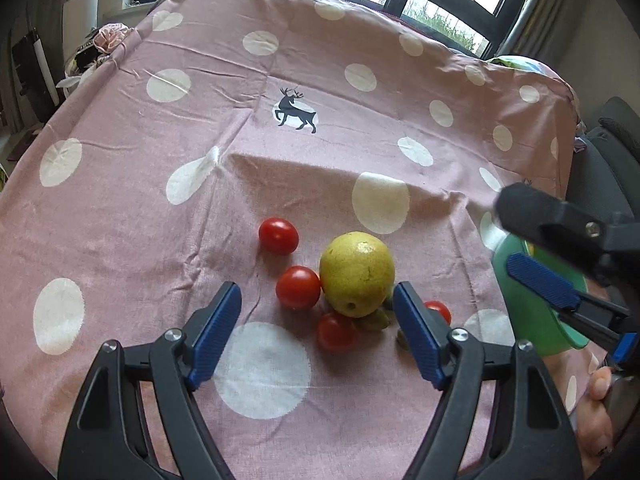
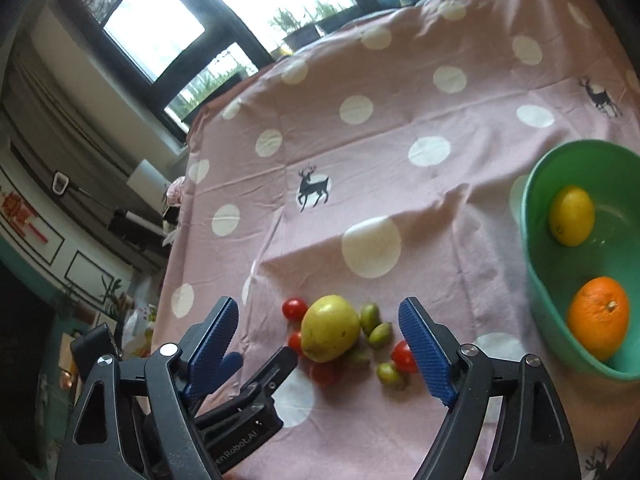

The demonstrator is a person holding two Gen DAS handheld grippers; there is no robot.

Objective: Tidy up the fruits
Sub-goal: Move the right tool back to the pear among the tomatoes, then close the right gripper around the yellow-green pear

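Note:
A big yellow-green fruit (image 1: pixel 356 274) lies on the pink dotted cloth among several red cherry tomatoes (image 1: pixel 298 287) and small green fruits (image 1: pixel 376 320). My left gripper (image 1: pixel 318 300) hangs open just before this pile, with its right pad next to the big fruit and nothing between the pads. In the right wrist view the same big fruit (image 2: pixel 330 328) lies with tomatoes (image 2: pixel 404 356) and small green fruits (image 2: pixel 380 334) ahead of my open, empty right gripper (image 2: pixel 318 308). The left gripper (image 2: pixel 260 358) shows low at the left. The right gripper (image 1: pixel 508 232) hovers over the bowl's near side.
A green bowl (image 2: pixel 536 240) at the right holds a lemon (image 2: pixel 571 215) and an orange (image 2: pixel 598 322); its rim (image 1: pixel 520 288) shows under the right gripper. A hand (image 1: pixel 600 400) is at the lower right. Windows lie beyond the table's far edge, with a dark chair (image 1: pixel 612 152) at the right.

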